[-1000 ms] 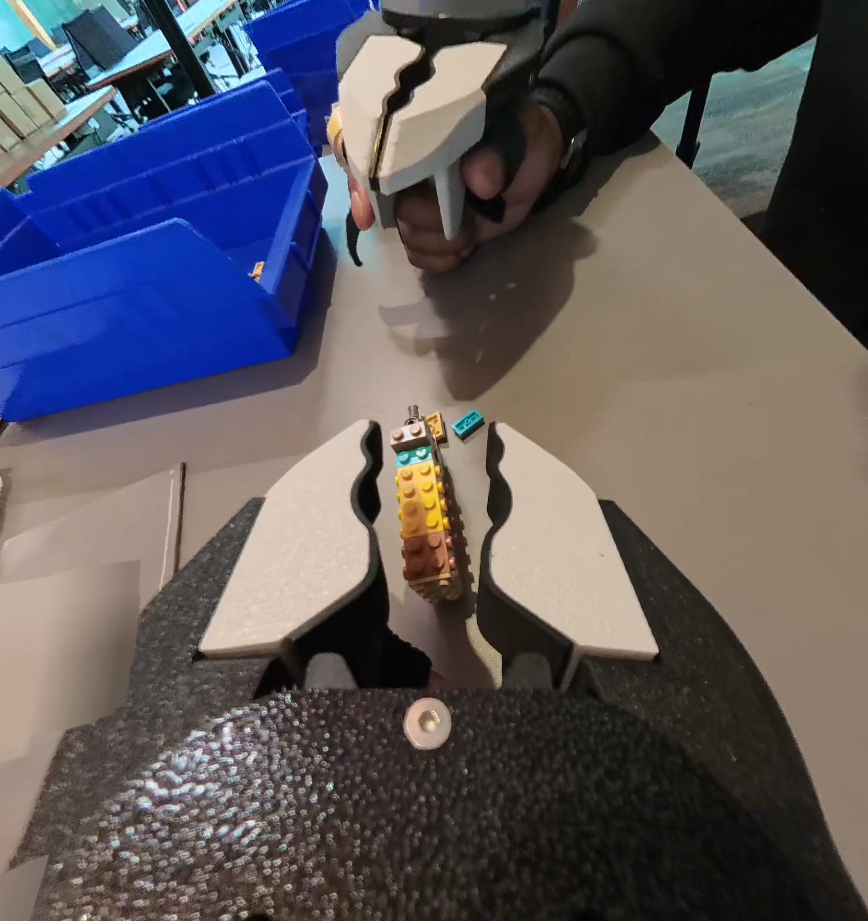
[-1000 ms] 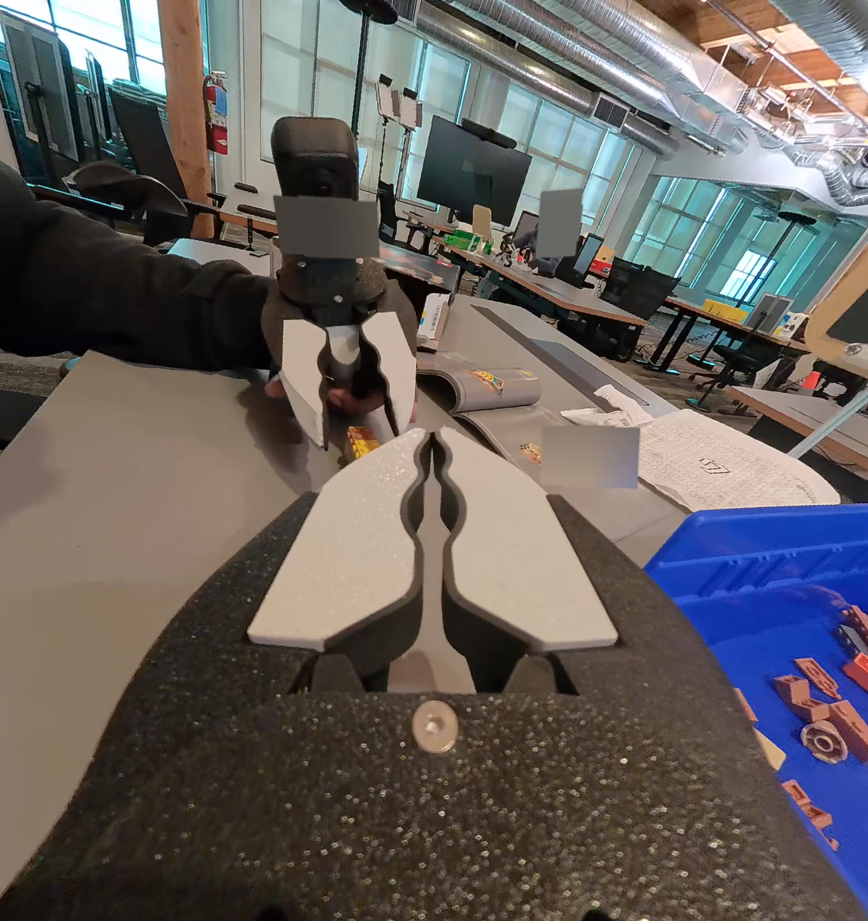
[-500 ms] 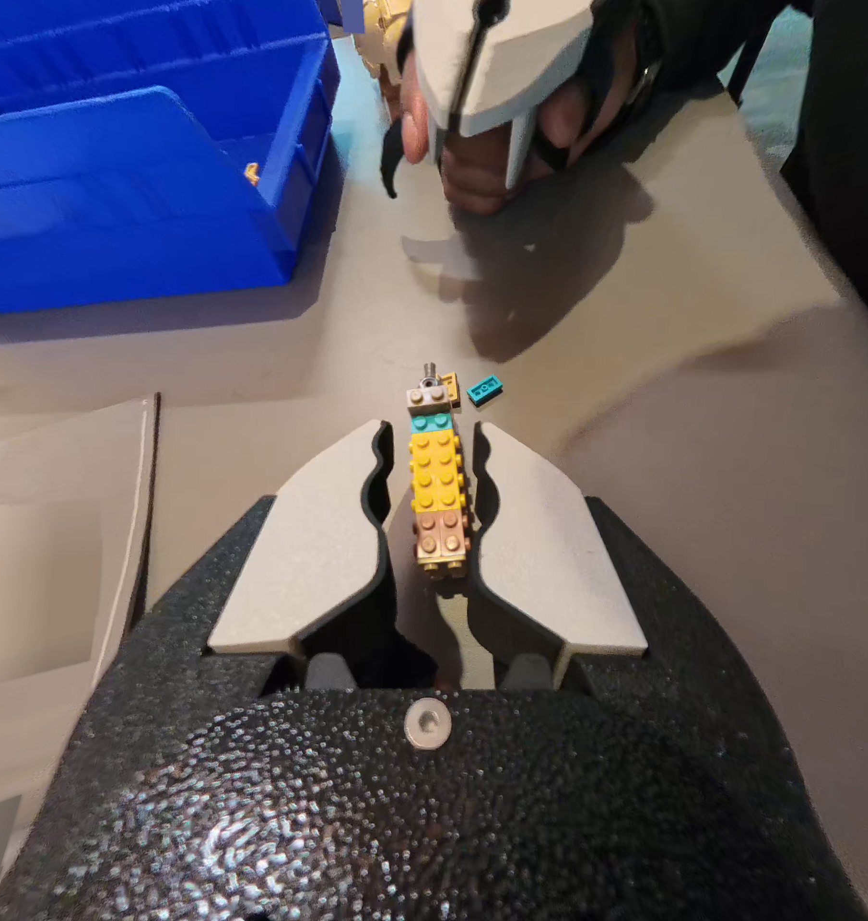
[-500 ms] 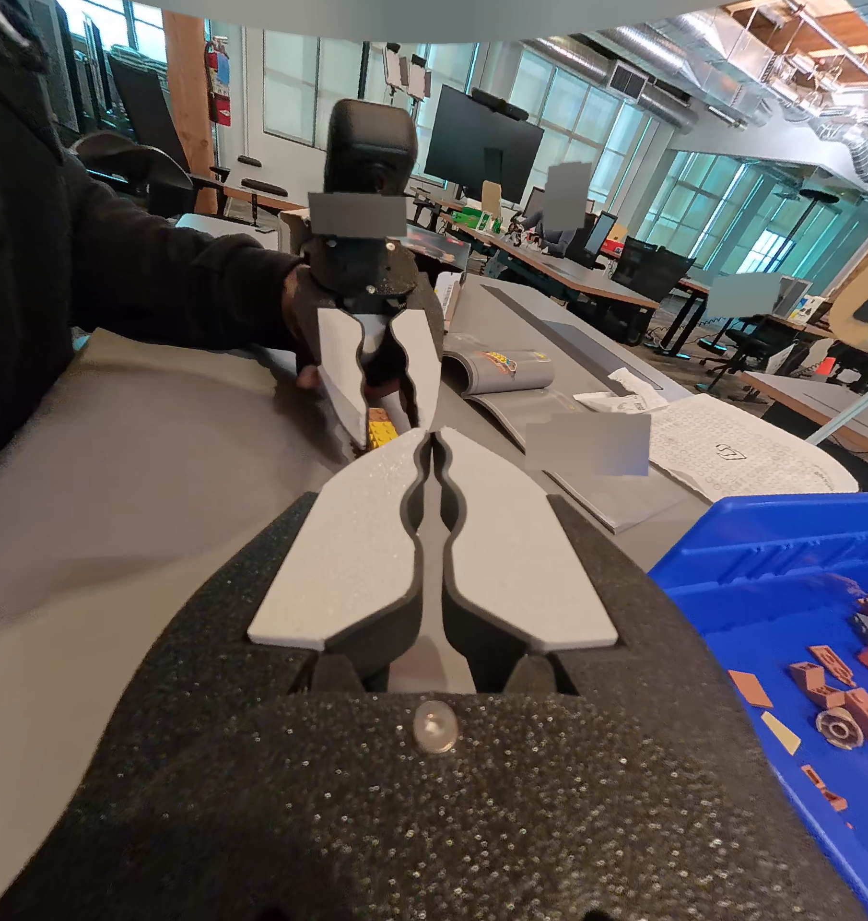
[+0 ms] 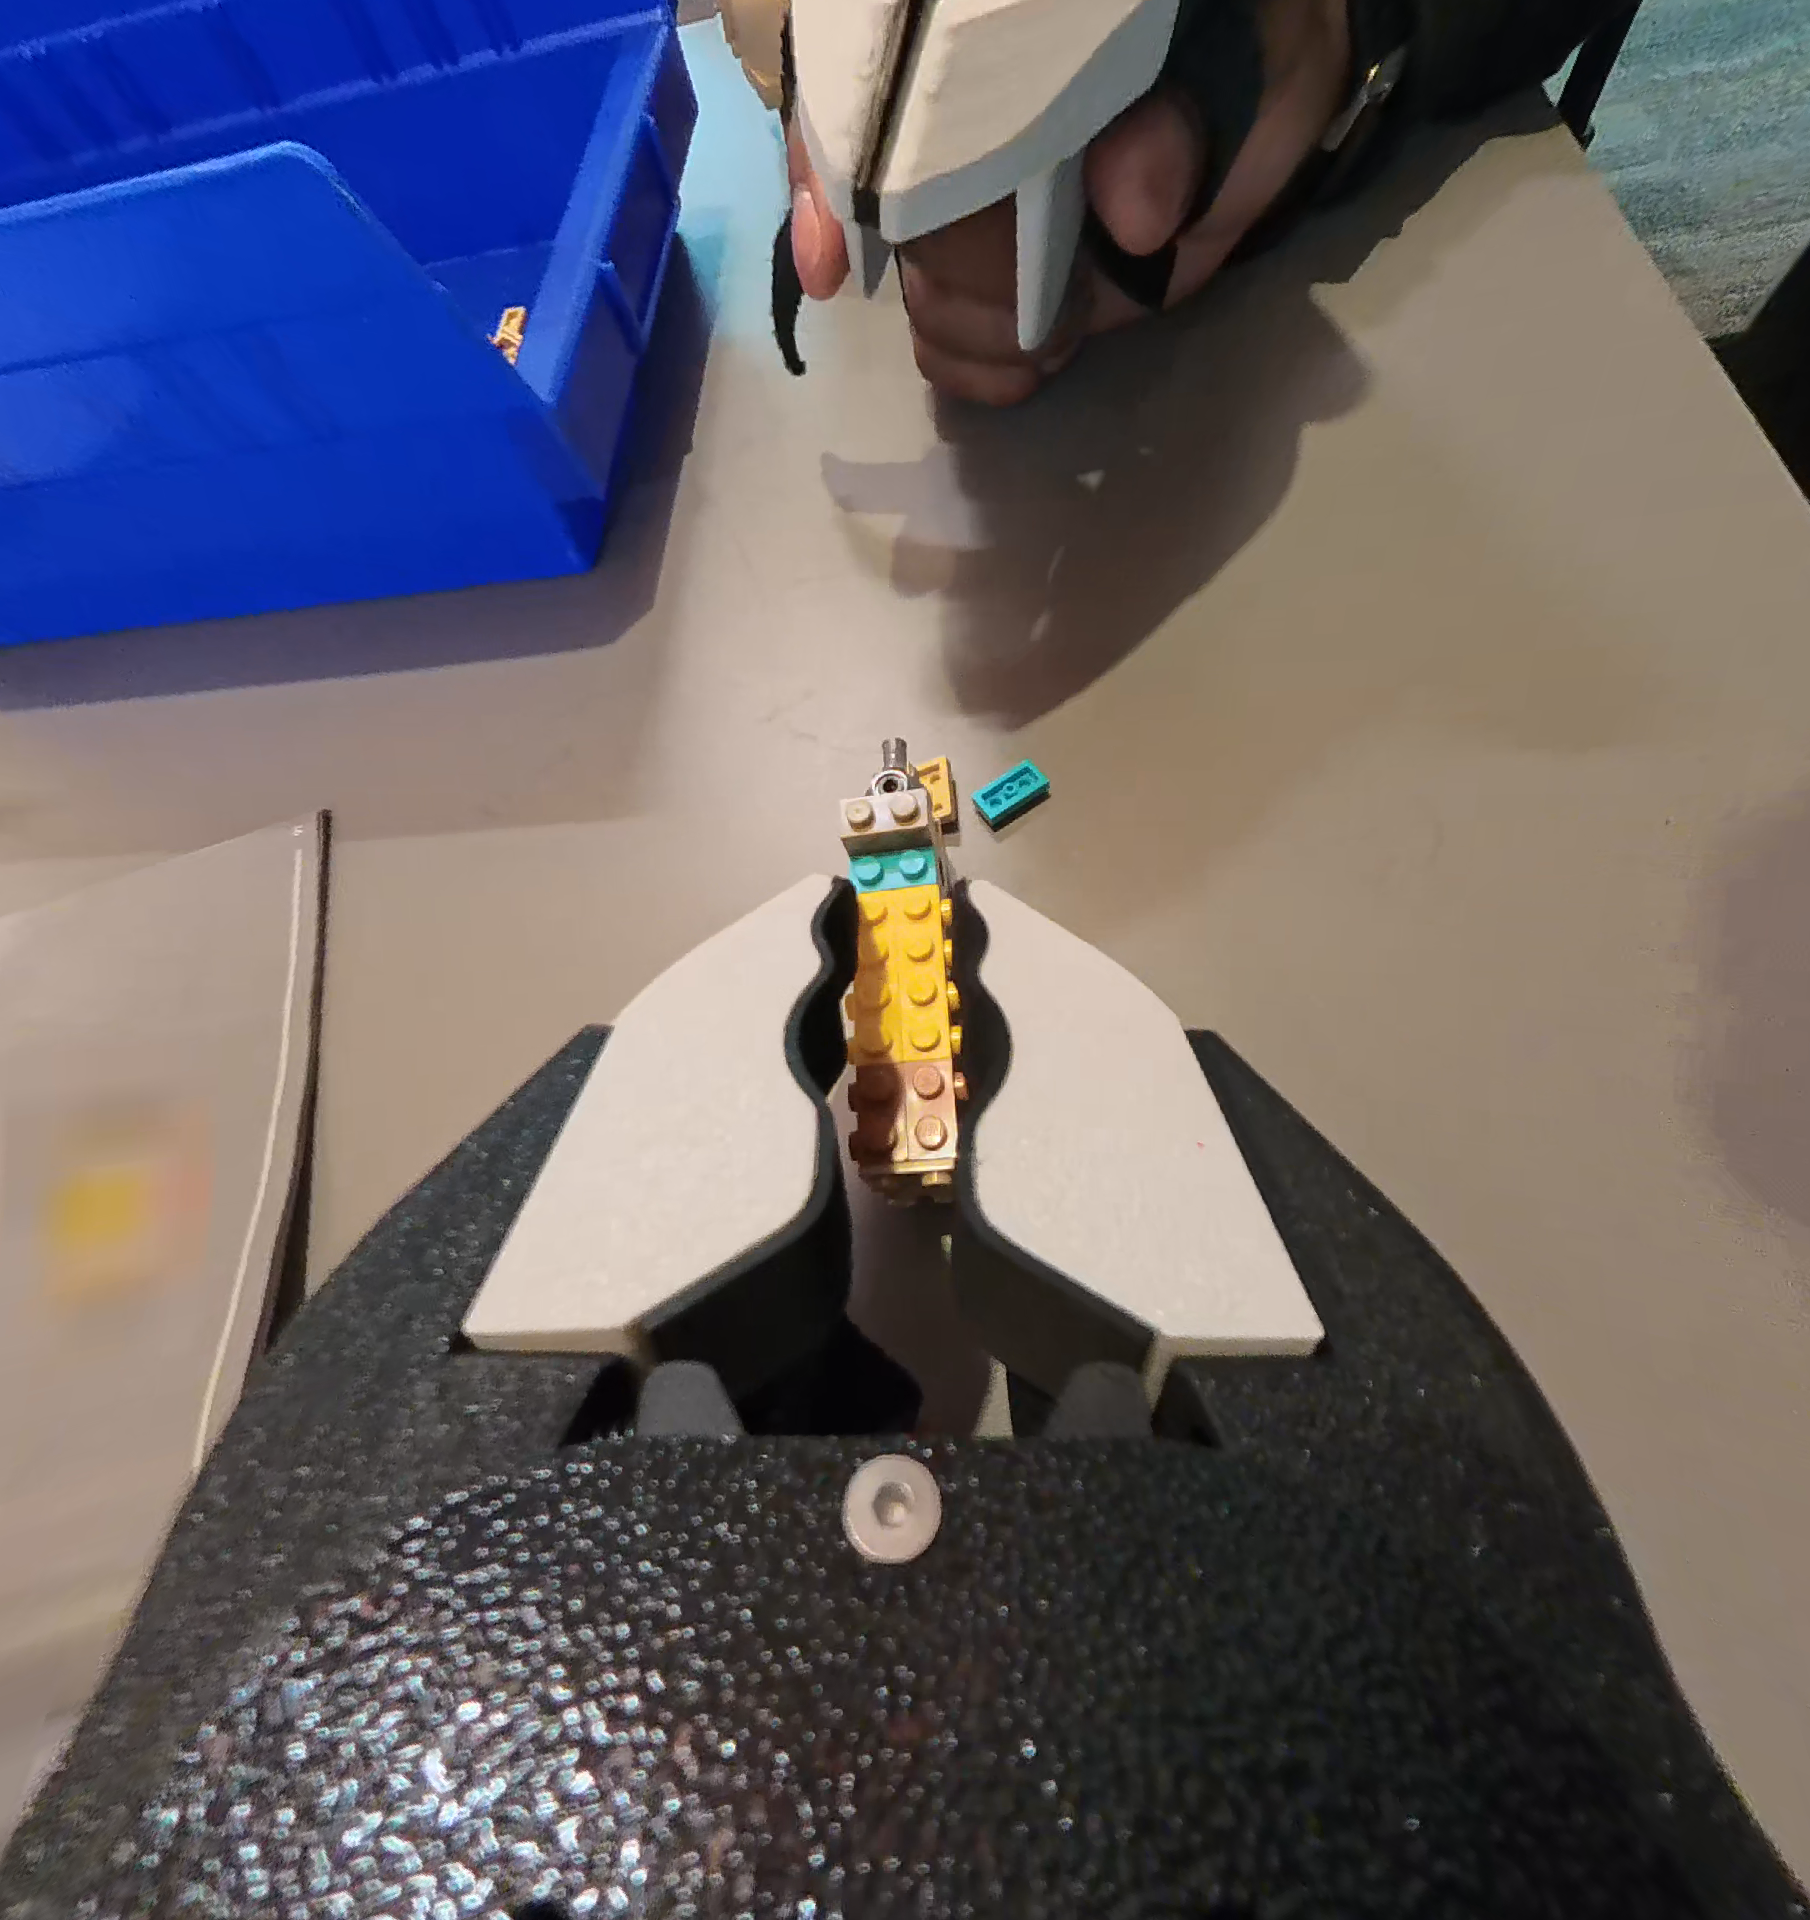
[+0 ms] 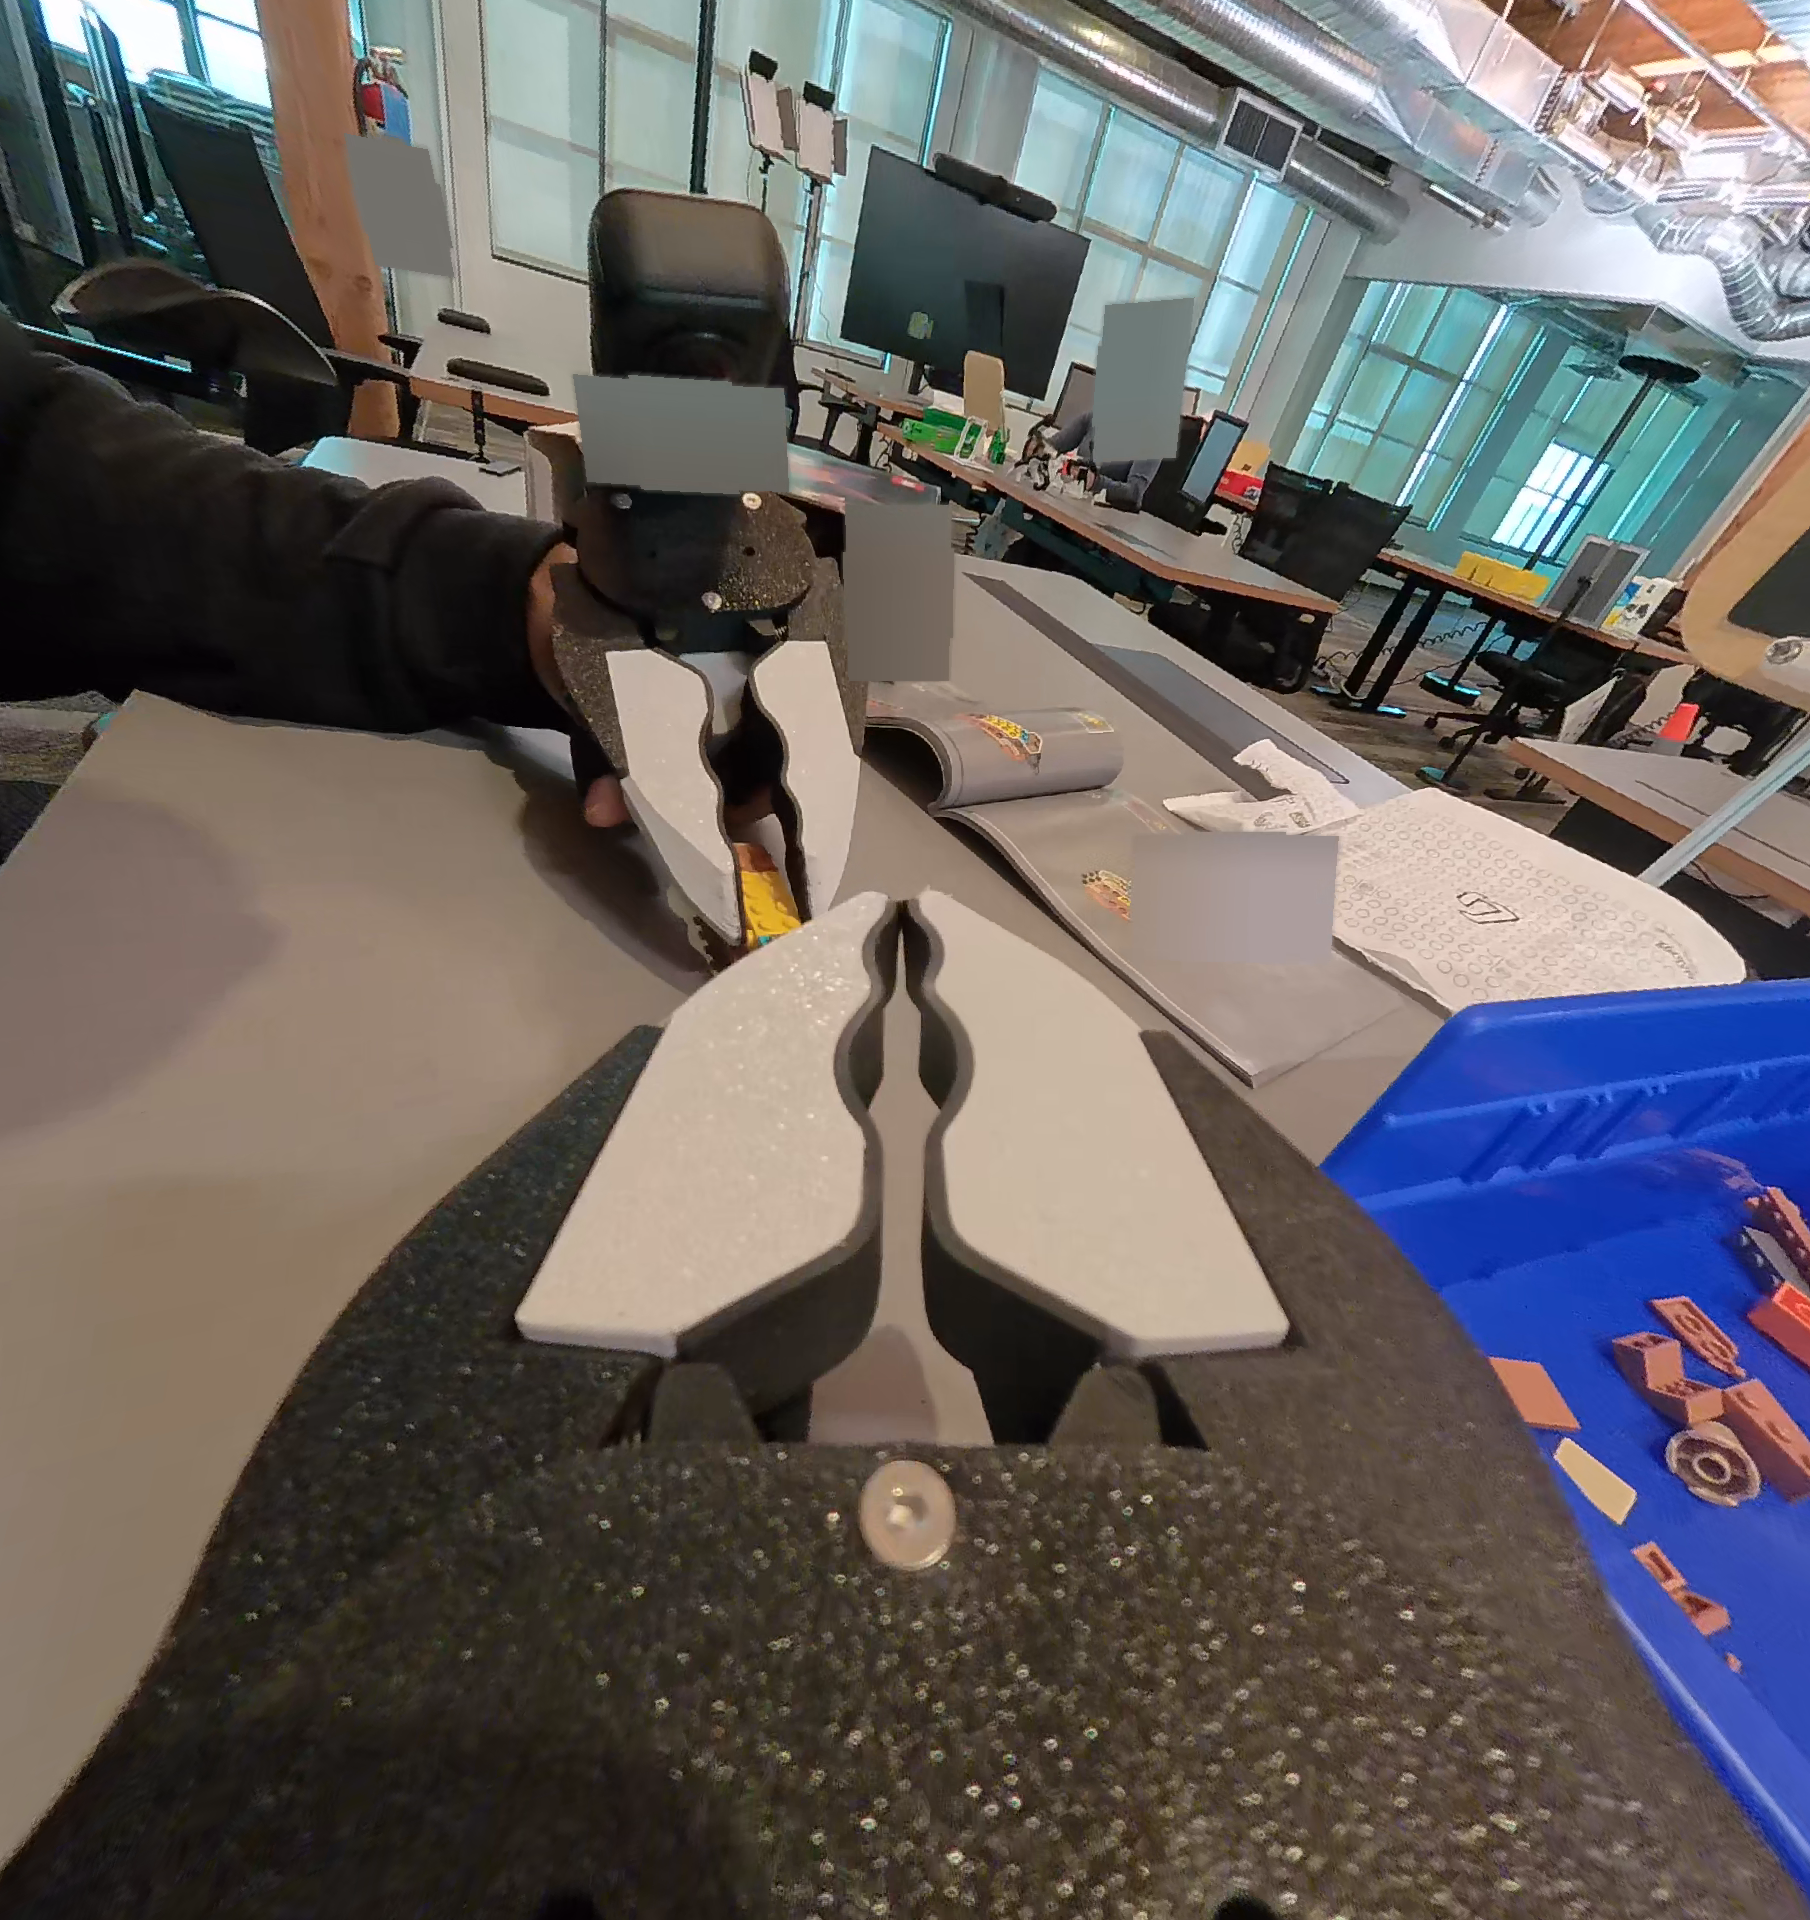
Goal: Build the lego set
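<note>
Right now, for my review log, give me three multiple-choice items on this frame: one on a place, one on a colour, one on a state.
1. Where does the loose teal plate lie?
A. in the blue bin
B. on the table, right of the brick assembly's far end
C. on the booklet

2. What colour is the brick assembly's long middle section?
A. yellow
B. red
C. white

3. How is the left hand-held gripper?
A. wide open above the bin
B. closed around the brick assembly
C. out of view

Answers: 1 B, it sits on bare table; 2 A, yellow studs show between the fingers; 3 B, both fingers press the assembly's sides.
</note>
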### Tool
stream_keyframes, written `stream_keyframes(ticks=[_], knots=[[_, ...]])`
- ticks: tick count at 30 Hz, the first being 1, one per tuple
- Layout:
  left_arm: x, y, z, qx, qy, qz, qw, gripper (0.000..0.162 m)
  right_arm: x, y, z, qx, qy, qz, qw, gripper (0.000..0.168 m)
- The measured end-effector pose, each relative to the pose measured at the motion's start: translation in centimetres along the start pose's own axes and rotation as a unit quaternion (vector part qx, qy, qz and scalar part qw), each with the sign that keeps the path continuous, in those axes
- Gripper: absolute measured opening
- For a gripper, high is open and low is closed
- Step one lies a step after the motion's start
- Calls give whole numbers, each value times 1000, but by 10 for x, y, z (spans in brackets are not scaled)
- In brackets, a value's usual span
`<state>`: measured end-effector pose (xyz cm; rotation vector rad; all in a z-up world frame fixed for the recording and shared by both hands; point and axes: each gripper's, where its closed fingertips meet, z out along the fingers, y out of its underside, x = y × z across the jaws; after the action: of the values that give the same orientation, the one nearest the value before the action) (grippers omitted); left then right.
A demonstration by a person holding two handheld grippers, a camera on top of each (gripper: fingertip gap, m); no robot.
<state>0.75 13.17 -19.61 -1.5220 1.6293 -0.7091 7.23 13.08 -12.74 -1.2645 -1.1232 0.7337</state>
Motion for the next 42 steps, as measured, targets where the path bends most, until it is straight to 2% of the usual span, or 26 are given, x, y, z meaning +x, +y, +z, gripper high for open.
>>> stream_keyframes(ticks=[13,42], knots=[[-10,1,0,-2,-11,-51,999,16,-1,0,-2,0,-7,3,1000,0],[-11,1,1,0,-7,-63,998,16,4,2,-1,-3,-18,40,999,1]])
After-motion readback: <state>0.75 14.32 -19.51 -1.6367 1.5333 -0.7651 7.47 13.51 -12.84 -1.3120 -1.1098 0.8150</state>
